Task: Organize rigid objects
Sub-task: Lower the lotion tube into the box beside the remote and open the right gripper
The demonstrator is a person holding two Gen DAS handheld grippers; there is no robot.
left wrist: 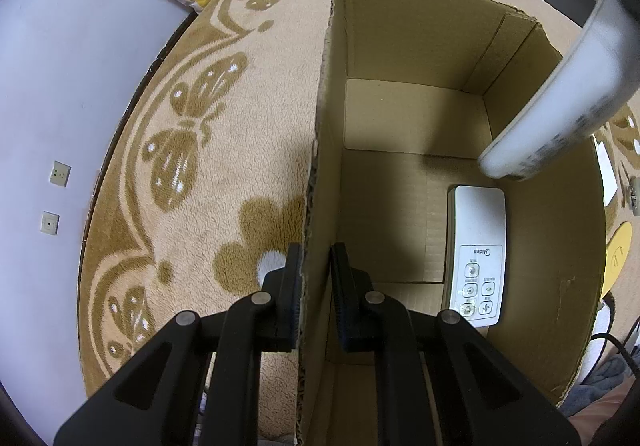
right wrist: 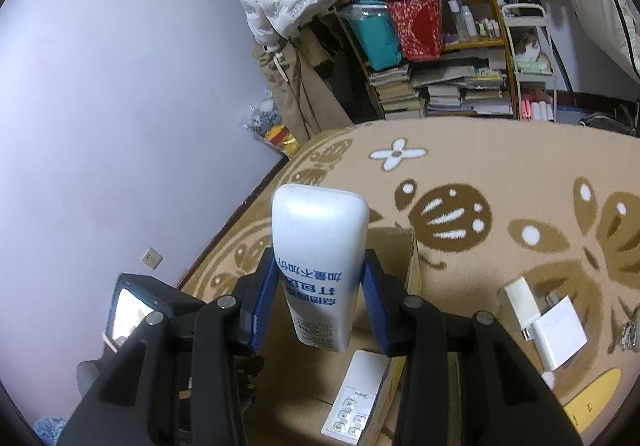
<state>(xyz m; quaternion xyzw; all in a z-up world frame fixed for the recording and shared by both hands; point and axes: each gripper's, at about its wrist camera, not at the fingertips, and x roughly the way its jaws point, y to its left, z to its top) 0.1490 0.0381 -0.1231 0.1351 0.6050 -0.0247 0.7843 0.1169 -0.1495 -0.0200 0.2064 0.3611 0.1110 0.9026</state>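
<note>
An open cardboard box (left wrist: 420, 26) stands on a beige butterfly-patterned rug (left wrist: 208, 174). A white remote control (left wrist: 476, 254) with grey buttons lies flat on the box floor by its right wall. My left gripper (left wrist: 316, 258) straddles the box's left wall, one finger outside and one inside, shut on it. My right gripper (right wrist: 319, 266) is shut on a white tube (right wrist: 320, 242) with blue print, held above the box (right wrist: 400, 246). The left wrist view shows that tube (left wrist: 560, 86) slanting in over the box's right side. The remote (right wrist: 360, 402) lies below the tube.
White charger blocks (right wrist: 520, 306) (right wrist: 560, 330), a yellow item (right wrist: 592, 394) and a small metal piece (right wrist: 630, 330) lie on the rug right of the box. Shelves with books and bags (right wrist: 432, 78) stand behind. A pale wall (right wrist: 120, 86) lies to the left.
</note>
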